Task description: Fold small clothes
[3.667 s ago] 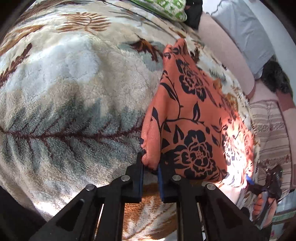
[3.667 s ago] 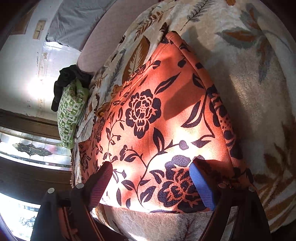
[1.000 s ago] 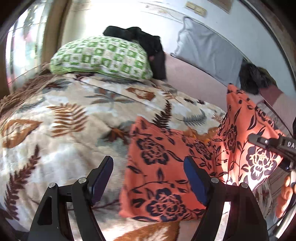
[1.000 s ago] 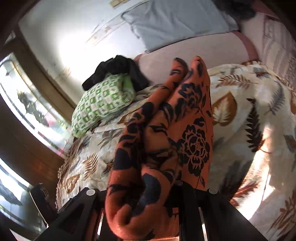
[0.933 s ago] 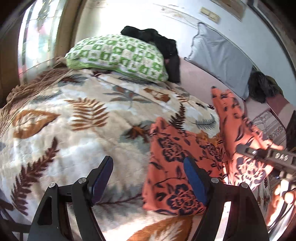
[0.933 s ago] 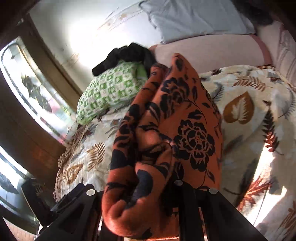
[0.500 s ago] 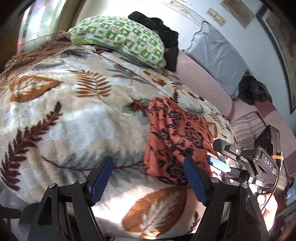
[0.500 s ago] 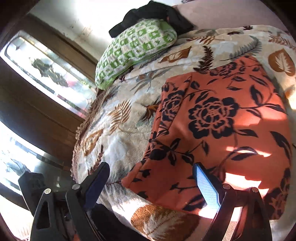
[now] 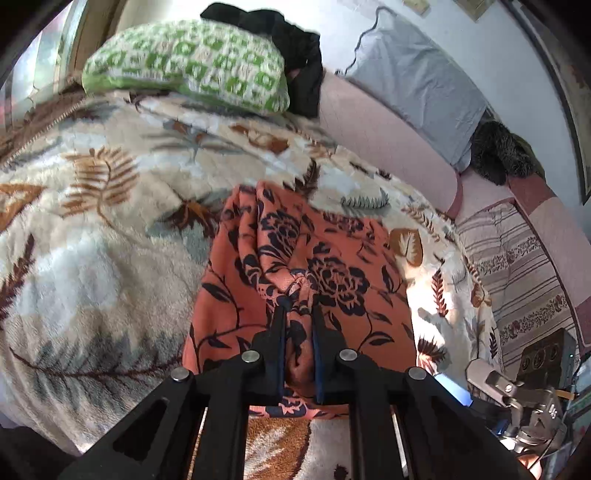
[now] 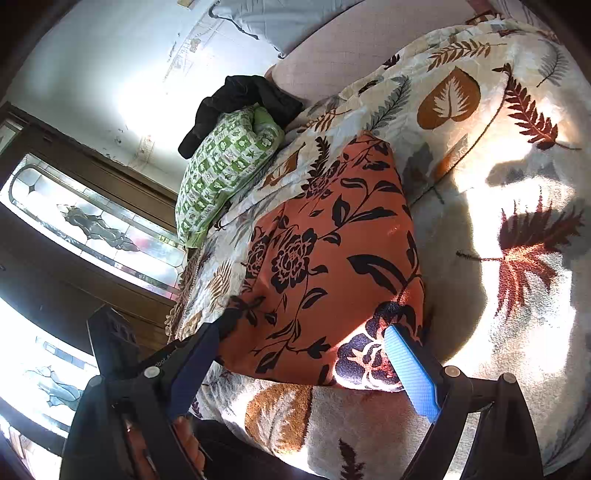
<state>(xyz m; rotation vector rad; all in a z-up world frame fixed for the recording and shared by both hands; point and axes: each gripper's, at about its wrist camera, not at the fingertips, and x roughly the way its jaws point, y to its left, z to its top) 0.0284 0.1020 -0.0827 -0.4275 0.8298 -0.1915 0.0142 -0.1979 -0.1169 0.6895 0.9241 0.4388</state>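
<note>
An orange cloth with black flowers (image 9: 332,258) lies folded on the leaf-patterned blanket (image 9: 92,258). My left gripper (image 9: 298,306) is at its near edge, its jaws closing on a raised ridge of the fabric that bunches between the pads. In the right wrist view the same cloth (image 10: 325,240) lies flat, and my right gripper (image 10: 310,325) stands open over its near edge, one finger at each side, with the blue pads clear of the fabric. The right gripper (image 9: 517,391) also shows at the lower right of the left wrist view.
A green checked pillow (image 9: 184,66) with dark clothes (image 9: 288,33) behind it lies at the far end of the bed. A grey pillow (image 9: 417,81) leans on the pink headboard (image 9: 388,147). A striped cover (image 9: 517,266) lies right. A stained-glass window (image 10: 92,229) is left.
The right gripper has lowered the lifted cloth onto the blanket and opened. The left gripper, open a moment ago, has moved in over the near edge and closed on a ridge of fabric.
</note>
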